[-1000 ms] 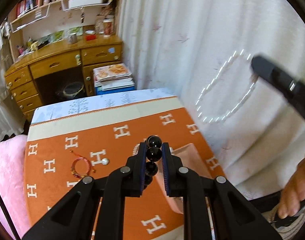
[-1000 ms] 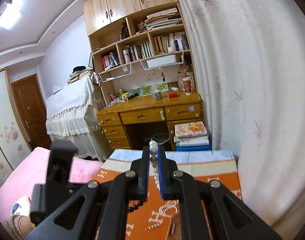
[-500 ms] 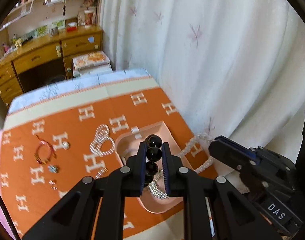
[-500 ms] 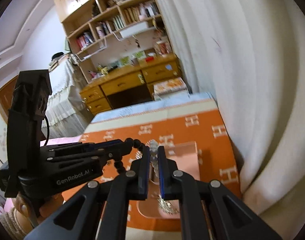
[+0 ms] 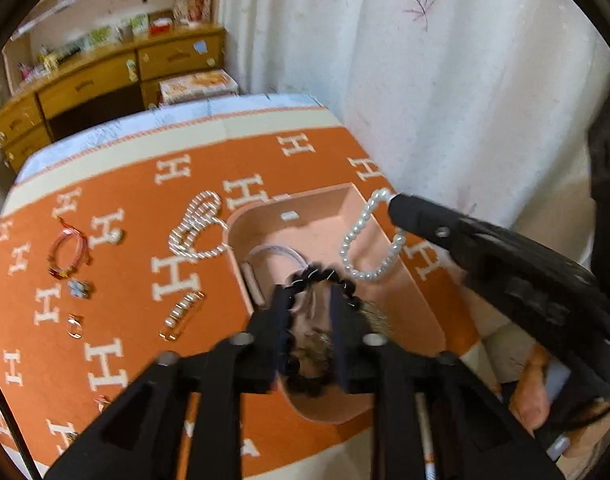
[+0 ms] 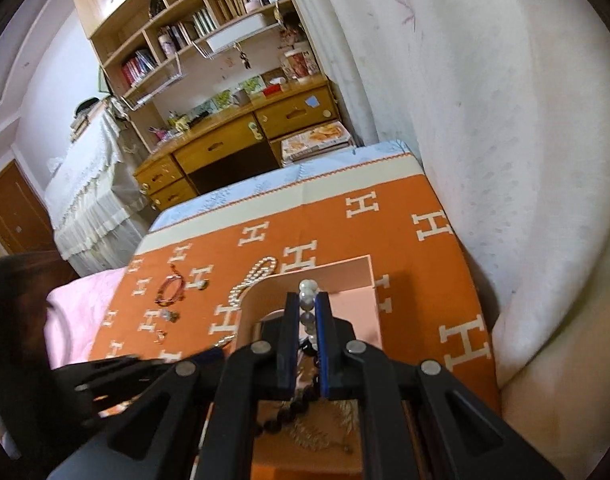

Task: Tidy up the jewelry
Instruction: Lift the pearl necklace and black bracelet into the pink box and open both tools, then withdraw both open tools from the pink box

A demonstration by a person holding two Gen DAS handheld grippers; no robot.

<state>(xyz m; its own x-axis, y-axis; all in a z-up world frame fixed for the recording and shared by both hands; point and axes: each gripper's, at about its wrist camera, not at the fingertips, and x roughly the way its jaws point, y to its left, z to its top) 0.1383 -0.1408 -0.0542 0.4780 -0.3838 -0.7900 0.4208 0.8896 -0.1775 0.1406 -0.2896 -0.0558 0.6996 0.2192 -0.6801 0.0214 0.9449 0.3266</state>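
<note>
A pink tray [image 5: 345, 208] sits on the orange cloth near its right edge. My left gripper [image 5: 309, 296] hovers over it, jaws opening. A black bead bracelet [image 5: 325, 276] is loose between the jaws, draped along the left finger and down into the tray, with the pads no longer pressing on it. My right gripper [image 5: 393, 202] reaches in from the right, shut on a white pearl bracelet [image 5: 365, 248] that hangs over the tray's right wall. In the right wrist view the pearl bracelet [image 6: 308, 308] is pinched in the right gripper [image 6: 308, 300] above the tray [image 6: 353, 280], and the black beads [image 6: 289, 408] lie below.
Left of the tray on the orange cloth [image 5: 125, 360] lie a sparkling chain [image 5: 197, 228], a red cord bracelet [image 5: 67, 252], a gold clip [image 5: 183, 314], a ring [image 5: 75, 326] and a small earring [image 5: 81, 288]. A white curtain [image 5: 465, 80] hangs close on the right. A wooden desk [image 5: 105, 76] stands behind.
Both grippers have come down from high above the table to the pink tray. The left jaws have parted and the black bead bracelet has slipped loose. The right still grips the pearls.
</note>
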